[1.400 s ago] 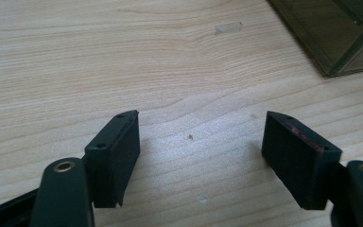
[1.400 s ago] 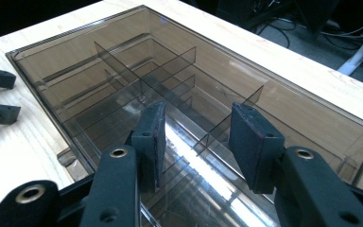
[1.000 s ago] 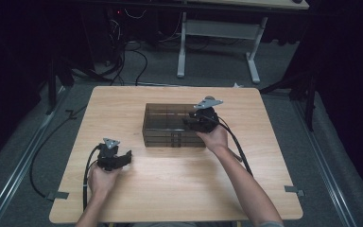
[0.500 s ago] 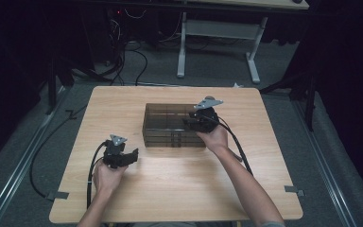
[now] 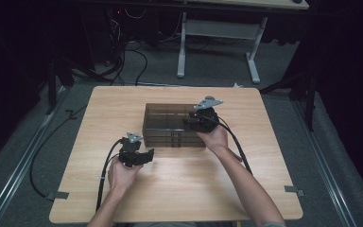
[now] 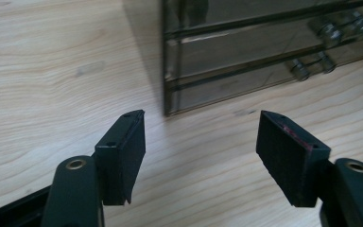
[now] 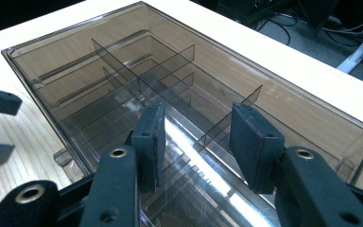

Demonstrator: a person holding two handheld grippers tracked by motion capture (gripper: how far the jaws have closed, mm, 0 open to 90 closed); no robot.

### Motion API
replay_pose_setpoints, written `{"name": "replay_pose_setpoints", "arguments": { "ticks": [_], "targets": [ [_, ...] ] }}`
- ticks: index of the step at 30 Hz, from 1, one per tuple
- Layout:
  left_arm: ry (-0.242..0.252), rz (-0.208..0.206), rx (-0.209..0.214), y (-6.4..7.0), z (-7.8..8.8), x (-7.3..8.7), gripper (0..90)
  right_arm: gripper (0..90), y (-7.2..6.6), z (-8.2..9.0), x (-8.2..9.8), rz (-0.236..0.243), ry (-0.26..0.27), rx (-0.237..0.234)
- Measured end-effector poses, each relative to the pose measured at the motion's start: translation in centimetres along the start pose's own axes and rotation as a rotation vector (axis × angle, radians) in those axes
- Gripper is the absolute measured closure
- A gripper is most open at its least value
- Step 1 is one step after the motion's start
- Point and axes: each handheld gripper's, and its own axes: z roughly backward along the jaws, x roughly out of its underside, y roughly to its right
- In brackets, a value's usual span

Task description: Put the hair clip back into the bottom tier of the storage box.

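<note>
1. Box (image 5: 170, 125) of smoky clear plastic, standing mid-desk (image 5: 184, 189), slightly toward the far edge. Same spot as a second ago. Dividers (image 7: 165, 71) visible through the top, with no contents to be seen.
2. Right hand-held gripper (image 5: 191, 124) poised over the top of the box at its near right corner. Jaws partly apart, with nothing between them. Seemingly resting on the top, though contact is hard to confirm. Unmoved over the last second, so probably bracing the box.
3. Left hand-held gripper (image 5: 147, 153) is where the change lies. Shifted across the desk from the left toward the front of the box, and now near its front left corner but clear of it. Jaws wide and empty. In the left gripper view, that corner lies just ahead of the gap between them.
4. Knobs (image 6: 328, 30) on the drawer fronts sitting further right along the front face, untouched.
5. Judged an approach stage: nothing gripped yet, no drawer out. Likely next, a further slide along the front to line the open jaws up on a knob before closing, with the right side holding the box steady.
</note>
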Motion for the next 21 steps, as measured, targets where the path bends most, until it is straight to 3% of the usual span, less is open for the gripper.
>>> {"name": "replay_pose_setpoints", "arguments": {
  "ticks": [13,21],
  "targets": [
    [-0.048,0.047,0.010,2.1,-0.6,0.9,30.0,56.8,0.0,0.0,0.0,0.001,0.002,0.008],
    [-0.070,0.052,0.009,3.3,-1.1,1.6,26.5,56.8,-0.1,0.0,0.2,-0.001,0.014,0.010]
  ]
}}
